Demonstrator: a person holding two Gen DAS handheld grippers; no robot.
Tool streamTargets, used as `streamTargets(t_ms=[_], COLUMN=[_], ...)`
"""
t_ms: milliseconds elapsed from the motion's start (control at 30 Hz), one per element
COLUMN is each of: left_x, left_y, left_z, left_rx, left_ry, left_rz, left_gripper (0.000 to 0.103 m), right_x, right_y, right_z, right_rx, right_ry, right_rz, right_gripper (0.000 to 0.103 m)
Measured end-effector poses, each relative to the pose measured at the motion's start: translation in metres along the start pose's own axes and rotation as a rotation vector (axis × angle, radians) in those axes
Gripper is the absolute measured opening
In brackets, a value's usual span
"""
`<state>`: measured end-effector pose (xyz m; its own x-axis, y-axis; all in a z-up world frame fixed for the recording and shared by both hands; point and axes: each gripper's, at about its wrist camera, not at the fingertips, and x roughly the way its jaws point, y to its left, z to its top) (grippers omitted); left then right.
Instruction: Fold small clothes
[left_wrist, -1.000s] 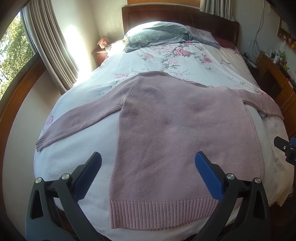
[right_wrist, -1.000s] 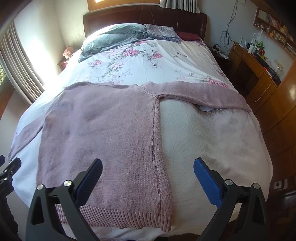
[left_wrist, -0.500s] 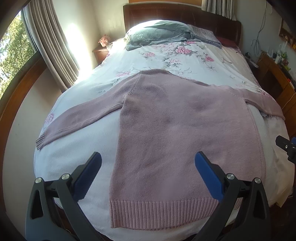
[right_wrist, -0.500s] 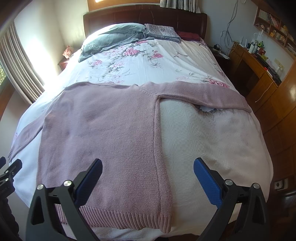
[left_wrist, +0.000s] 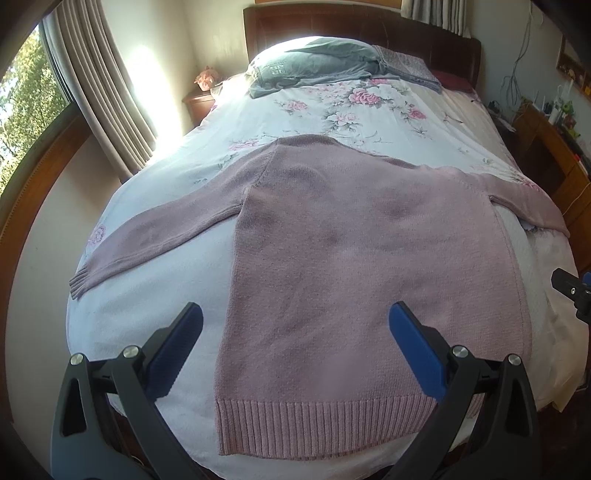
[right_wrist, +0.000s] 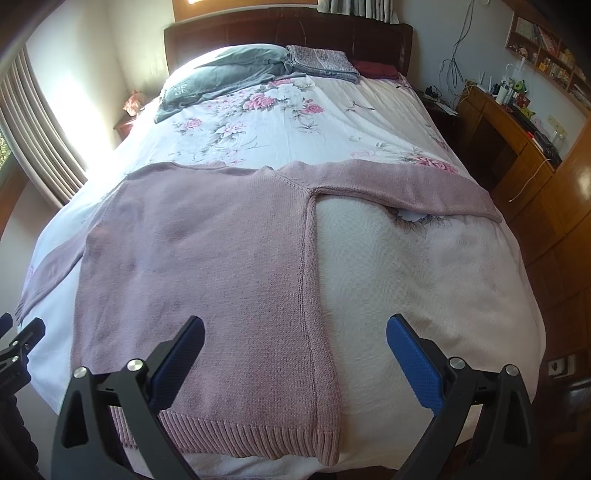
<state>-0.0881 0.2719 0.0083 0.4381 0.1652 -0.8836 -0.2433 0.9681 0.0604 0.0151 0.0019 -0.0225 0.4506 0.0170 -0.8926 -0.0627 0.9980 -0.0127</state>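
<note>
A pink knitted sweater (left_wrist: 351, 266) (right_wrist: 207, 258) lies flat on the bed, both sleeves spread out sideways and its ribbed hem (left_wrist: 325, 424) at the near edge. My left gripper (left_wrist: 295, 347) hangs open above the hem, with the left side of the body between its blue pads. My right gripper (right_wrist: 295, 354) is open too, over the sweater's right side seam (right_wrist: 308, 295). Neither gripper touches the cloth. The left sleeve's cuff (left_wrist: 79, 284) lies near the bed's left edge, the right sleeve (right_wrist: 406, 188) stretches toward the right edge.
The bed (right_wrist: 424, 288) has a white cover and floral sheet (left_wrist: 351, 110). A grey garment on a pillow (left_wrist: 314, 66) and a folded cloth (right_wrist: 321, 61) sit by the headboard. Curtains (left_wrist: 96, 92) hang left; a wooden desk (right_wrist: 517, 140) stands right.
Both grippers have drifted very slightly; the left wrist view has tipped down a little. The sweater has not moved and both grippers stay open.
</note>
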Motion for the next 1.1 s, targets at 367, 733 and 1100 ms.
streamTargets(t_ms=[367, 733, 1100], left_x=[0.007, 0.037, 0.107], left_y=[-0.005, -0.033, -0.126], left_z=[0.003, 0.019, 0.093], left_rx=[0.0, 0.004, -0.044], left_ry=[0.018, 0.021, 0.021], left_rz=[0.002, -0.076, -0.198], left_gripper=[0.1, 0.1, 0.1], right_x=[0.004, 0.027, 0.157], right_y=[-0.005, -0.054, -0.298], right_z=[0.004, 0.024, 0.112], right_rx=[0.001, 0.032, 0.271], right_ry=[0.008, -0.001, 0.163], right_rz=[0.002, 0.045, -0.029], right_gripper=[0.099, 0.099, 0.099])
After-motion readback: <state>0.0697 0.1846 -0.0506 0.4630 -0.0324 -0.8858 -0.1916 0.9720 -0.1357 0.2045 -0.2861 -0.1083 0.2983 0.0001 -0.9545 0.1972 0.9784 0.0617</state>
